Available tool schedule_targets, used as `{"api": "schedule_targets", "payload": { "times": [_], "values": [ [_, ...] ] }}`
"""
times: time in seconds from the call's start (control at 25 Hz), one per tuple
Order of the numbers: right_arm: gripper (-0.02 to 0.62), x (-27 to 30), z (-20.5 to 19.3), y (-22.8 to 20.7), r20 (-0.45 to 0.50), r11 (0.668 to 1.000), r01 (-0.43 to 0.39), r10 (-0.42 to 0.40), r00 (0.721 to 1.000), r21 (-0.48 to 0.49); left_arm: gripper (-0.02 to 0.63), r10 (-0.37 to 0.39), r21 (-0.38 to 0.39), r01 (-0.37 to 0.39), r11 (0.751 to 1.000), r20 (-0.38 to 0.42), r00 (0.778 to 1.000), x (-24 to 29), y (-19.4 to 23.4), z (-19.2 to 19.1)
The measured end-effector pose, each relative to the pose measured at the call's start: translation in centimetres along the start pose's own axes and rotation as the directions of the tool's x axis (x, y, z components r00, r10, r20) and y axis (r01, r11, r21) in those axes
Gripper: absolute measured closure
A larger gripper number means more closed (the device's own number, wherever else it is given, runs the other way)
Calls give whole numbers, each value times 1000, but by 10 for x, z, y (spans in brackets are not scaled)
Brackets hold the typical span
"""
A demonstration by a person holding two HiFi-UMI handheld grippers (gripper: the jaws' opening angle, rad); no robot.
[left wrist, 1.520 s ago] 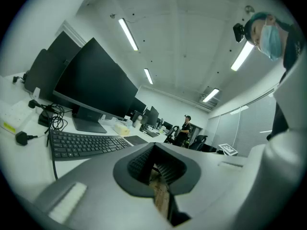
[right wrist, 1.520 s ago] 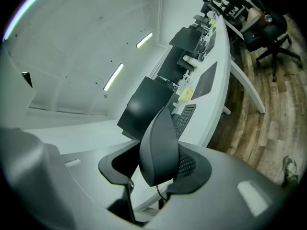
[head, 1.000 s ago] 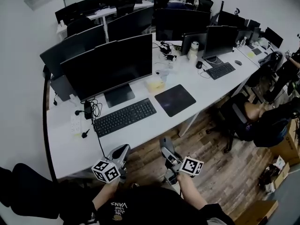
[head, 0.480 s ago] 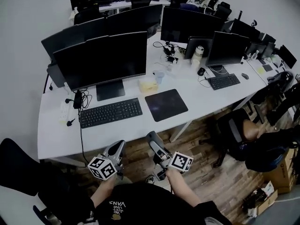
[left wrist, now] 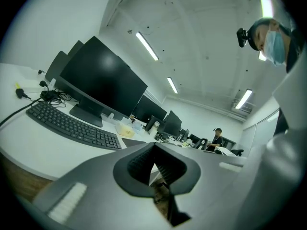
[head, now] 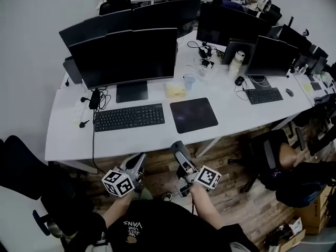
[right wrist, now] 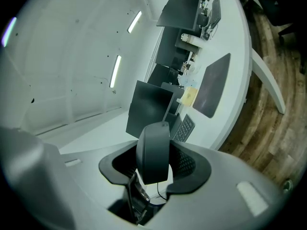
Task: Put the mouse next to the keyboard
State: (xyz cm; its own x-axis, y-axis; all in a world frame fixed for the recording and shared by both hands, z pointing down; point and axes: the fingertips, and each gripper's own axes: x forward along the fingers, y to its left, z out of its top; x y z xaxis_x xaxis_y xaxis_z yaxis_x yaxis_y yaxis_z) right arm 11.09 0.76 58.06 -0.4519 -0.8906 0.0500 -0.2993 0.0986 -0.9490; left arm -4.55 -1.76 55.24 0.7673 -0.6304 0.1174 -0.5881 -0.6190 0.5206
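- R gripper (head: 178, 150): jaws clamped on a black computer mouse (right wrist: 153, 152). The mouse stands on end betw. the ribbed pads.
- The mouse is not on the long white desk (head: 157, 140). It is held in the air in front of the black full-size keyboard (head: 129, 117), off its right end, past the desk's near edge and well apart from the kbd.
- L gripper (head: 138, 163): jaw tips together, nothing betw. them. It hangs in front of the kbd, near the R gripper.
- Dark rectangular mouse pad (head: 193, 114): flat on the desk, just right of the kbd.
- Large black monitor (head: 126, 56): on its stand directly behind the kbd.
- Pale yellow packet (head: 175, 90): behind and right of the kbd.
- Brown wood-plank floor (head: 231, 193): under both grippers, on the near side of the kbd.
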Motion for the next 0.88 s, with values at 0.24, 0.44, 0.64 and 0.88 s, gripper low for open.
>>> {"api": "schedule_targets", "payload": {
  "times": [0.24,0.44,0.64,0.88],
  "values": [
    [416,9,20,0,35,999,-45,45,998,1,604,-9,-1,9,1000,-25,1000,18,2,1],
    [416,11,36,-17,57,998,55,-57,997,38,604,-46,2,46,999,-43,998,47,6,8],
    [416,29,58,-27,80,999,45,-48,996,30,604,-71,-7,70,997,-42,997,76,16,19],
    [416,68,78,-52,78,991,129,-132,988,46,604,-52,-15,51,999,-38,998,97,55,37]
  ]
}}
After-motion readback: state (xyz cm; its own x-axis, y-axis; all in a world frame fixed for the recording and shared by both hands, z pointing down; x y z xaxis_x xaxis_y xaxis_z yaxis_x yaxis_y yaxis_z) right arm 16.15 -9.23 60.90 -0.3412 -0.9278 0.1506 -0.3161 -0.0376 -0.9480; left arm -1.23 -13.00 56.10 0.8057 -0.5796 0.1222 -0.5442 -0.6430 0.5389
